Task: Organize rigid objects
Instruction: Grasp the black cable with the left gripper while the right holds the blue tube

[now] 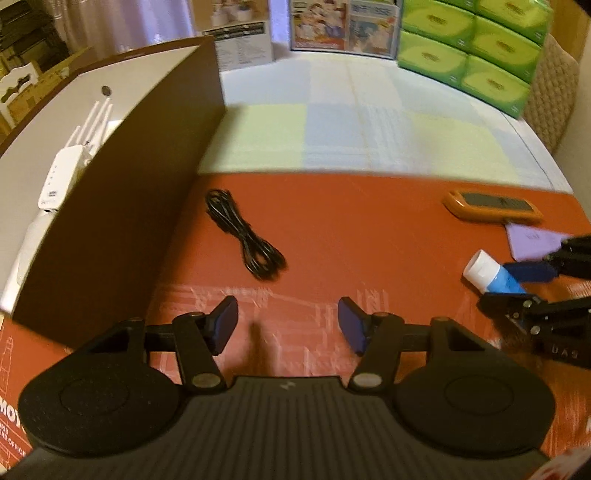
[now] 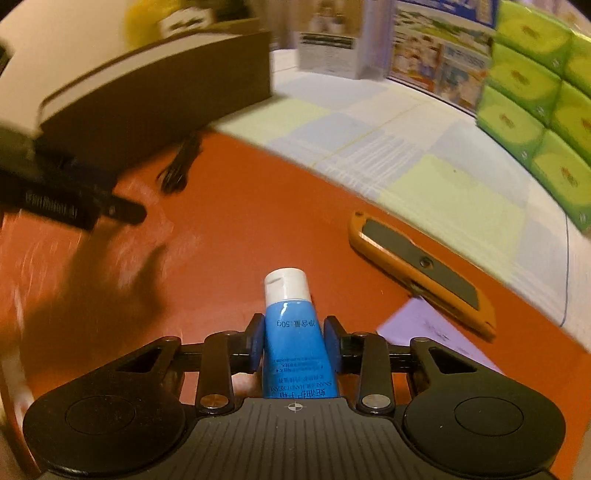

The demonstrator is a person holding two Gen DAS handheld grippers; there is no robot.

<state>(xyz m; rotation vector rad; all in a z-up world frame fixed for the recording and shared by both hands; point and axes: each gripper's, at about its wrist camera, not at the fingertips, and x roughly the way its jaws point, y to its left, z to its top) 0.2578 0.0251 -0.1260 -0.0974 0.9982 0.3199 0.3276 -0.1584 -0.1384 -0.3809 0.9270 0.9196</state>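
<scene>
My right gripper (image 2: 294,341) is shut on a blue hand cream tube (image 2: 293,325) with a white cap, held just above the red mat. The tube also shows in the left wrist view (image 1: 493,272), between the right gripper's fingers (image 1: 533,271). My left gripper (image 1: 288,325) is open and empty over the red mat (image 1: 369,229). A coiled black cable (image 1: 245,236) lies ahead of it. An orange utility knife (image 2: 424,269) and a purple card (image 2: 432,332) lie to the right of the tube. The brown box (image 1: 122,206) stands at the left, with white devices (image 1: 62,173) inside.
Green tissue packs (image 1: 480,48) are stacked at the far right. Printed boxes (image 1: 343,26) stand along the back of the checked tablecloth (image 1: 369,129). A wicker chair back (image 1: 554,92) is behind the tissue packs.
</scene>
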